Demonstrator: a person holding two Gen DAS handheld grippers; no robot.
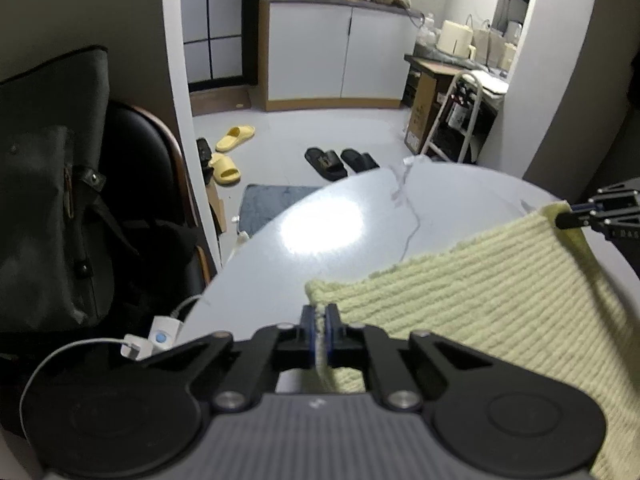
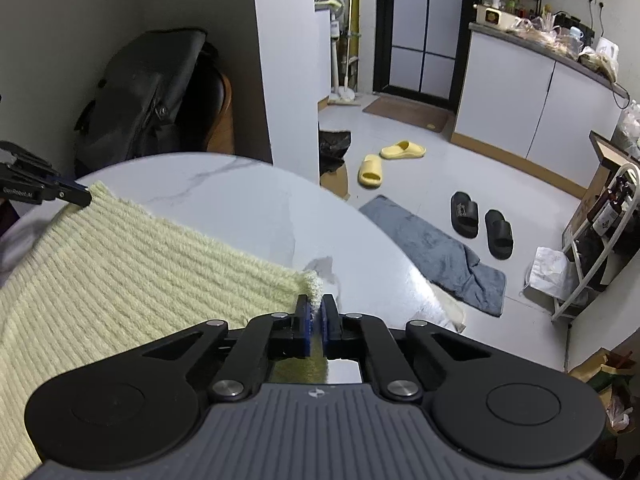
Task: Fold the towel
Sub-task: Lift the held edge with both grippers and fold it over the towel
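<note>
Blue-padded fingers (image 1: 307, 320) of the left gripper (image 1: 319, 322) are pressed together on 1 corner of the pale yellow-green ribbed towel (image 1: 480, 292), the cloth squeezed between the 2 pads; the right gripper (image 2: 316, 312) pinches the neighbouring corner the same way, a fuzzy tuft of towel standing up between its fingers (image 2: 302, 312). In the left wrist view the right gripper shows at the far right, its black tip clamped on the towel's corner; in the right wrist view the left gripper appears at the far left edge, likewise clamped on the cloth. The towel edge runs taut between the 2 grippers, and the rest of the cloth drops away toward the camera side over the round white marble-look table (image 1: 340, 208); whether the held edge touches the tabletop, I cannot tell. The table's far part, with its grey veining and a bright glare patch, lies bare beyond the towel. Past the table's left edge a dark bag (image 1: 52, 184) rests on a black chair (image 1: 136, 152); a white charger with cable (image 1: 160, 336) sits just beside that edge. On the floor beyond are a grey mat (image 2: 436, 252), 2 black slippers (image 2: 480, 224) and 2 yellow slippers (image 2: 384, 164).
</note>
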